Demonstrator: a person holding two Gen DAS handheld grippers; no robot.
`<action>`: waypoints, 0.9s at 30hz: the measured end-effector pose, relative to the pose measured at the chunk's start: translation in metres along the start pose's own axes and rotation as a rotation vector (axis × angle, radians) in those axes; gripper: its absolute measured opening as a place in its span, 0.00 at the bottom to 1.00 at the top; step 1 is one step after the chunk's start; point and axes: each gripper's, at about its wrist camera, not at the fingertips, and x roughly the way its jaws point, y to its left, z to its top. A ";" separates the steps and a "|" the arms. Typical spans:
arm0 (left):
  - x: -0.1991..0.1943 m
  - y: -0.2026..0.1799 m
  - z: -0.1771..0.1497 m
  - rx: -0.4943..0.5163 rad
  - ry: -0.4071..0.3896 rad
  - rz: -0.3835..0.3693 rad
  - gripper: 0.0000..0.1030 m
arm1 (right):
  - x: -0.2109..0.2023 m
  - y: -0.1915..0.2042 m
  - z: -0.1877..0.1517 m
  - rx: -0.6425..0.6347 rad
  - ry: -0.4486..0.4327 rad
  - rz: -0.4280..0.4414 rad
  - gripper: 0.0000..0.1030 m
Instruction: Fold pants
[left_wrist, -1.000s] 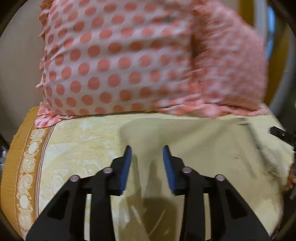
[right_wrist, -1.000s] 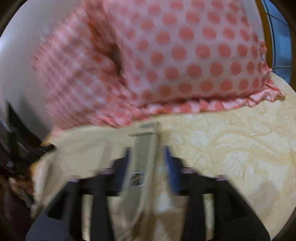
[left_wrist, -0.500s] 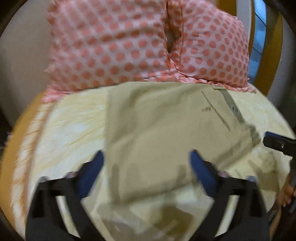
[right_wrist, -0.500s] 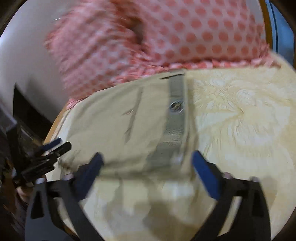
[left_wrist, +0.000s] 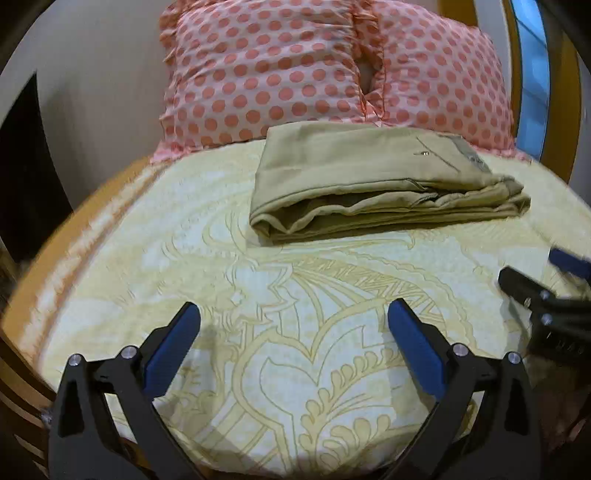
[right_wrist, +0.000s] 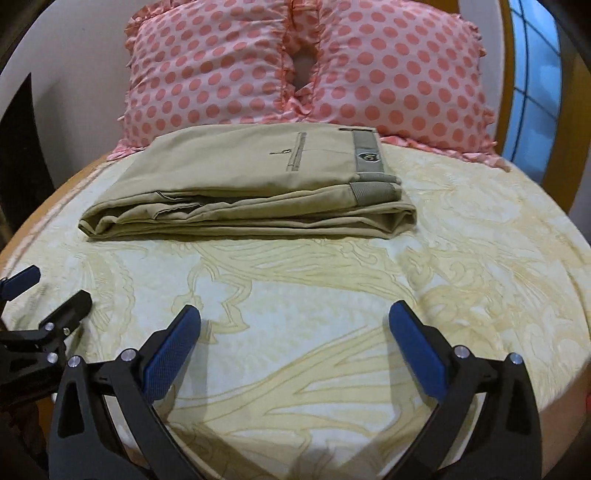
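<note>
Left wrist view: the left gripper (left_wrist: 293, 332), fingers spread wide and empty, faces folded khaki pants (left_wrist: 384, 184) lying crosswise ahead, against the polka-dot pillows (left_wrist: 332, 74). Right wrist view: the right gripper (right_wrist: 294, 332), equally spread, sits similarly distant from the pants (right_wrist: 251, 188).

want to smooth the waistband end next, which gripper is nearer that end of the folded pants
Right. The right gripper faces the waistband nearly head-on. The left gripper sits toward the opposite folded end of the pants. Both are open, short of the cloth.
</note>
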 end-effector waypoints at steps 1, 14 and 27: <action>0.001 0.006 -0.002 -0.036 -0.001 -0.027 0.98 | -0.002 0.000 -0.003 0.009 -0.021 -0.009 0.99; 0.000 0.001 -0.006 -0.035 -0.052 -0.007 0.98 | -0.002 0.001 -0.010 0.008 -0.089 -0.015 0.99; 0.000 0.002 -0.007 -0.034 -0.052 -0.008 0.98 | -0.002 0.002 -0.011 0.010 -0.088 -0.018 0.99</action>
